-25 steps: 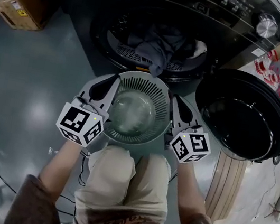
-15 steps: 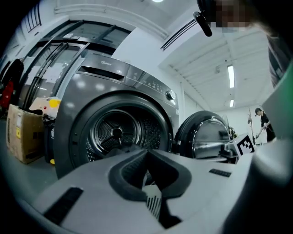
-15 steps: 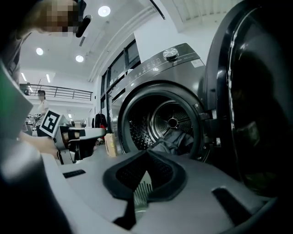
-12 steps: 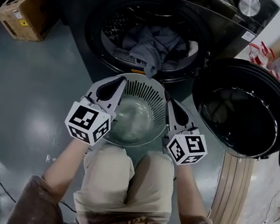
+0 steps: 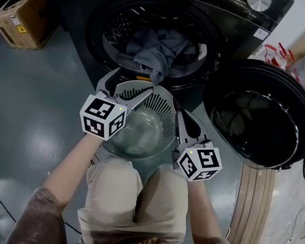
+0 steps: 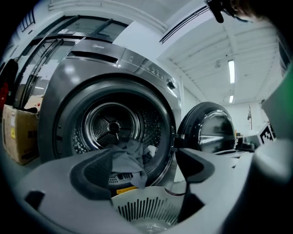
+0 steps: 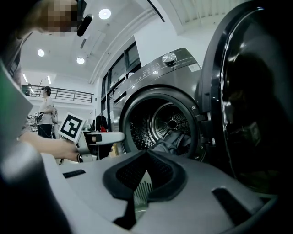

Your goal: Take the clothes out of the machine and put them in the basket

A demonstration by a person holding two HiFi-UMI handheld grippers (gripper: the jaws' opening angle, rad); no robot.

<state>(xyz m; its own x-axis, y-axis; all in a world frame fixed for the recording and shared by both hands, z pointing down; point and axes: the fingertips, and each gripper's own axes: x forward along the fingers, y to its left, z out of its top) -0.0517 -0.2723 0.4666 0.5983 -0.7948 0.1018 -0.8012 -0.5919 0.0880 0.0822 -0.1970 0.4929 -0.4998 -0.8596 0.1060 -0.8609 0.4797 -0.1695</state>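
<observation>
So the clothes [image 5: 159, 49] are a grey bundle sitting in the mouth of the machine [image 5: 79, 6], right at the front of the drum, with one bit flopping over the lip. Nothing's out yet. The basket [image 5: 163, 111] is a pale round slatted one, empty, parked on the floor just in front of the opening, straight under that hanging bit of fabric.

The left gripper [image 5: 128, 87] is at the basket's left rim and its jaws have just been opening. They're spread wide now, with the rim low between them and neither pad pressing on it. Through its own view you look right past the jaws into the drum and the grey bundle.

The right gripper [image 5: 181, 118] is clenched on the basket's right rim. In its own view the pads meet at the tips, with the white slats showing in the gap under them.

The machine's round door [image 5: 262, 114] hangs wide open to the right. The person is crouched behind the basket, knees [image 5: 139, 198] almost against it. A cardboard box [image 5: 17, 13] sits on the grey floor [image 5: 27, 102] left of the machine.
</observation>
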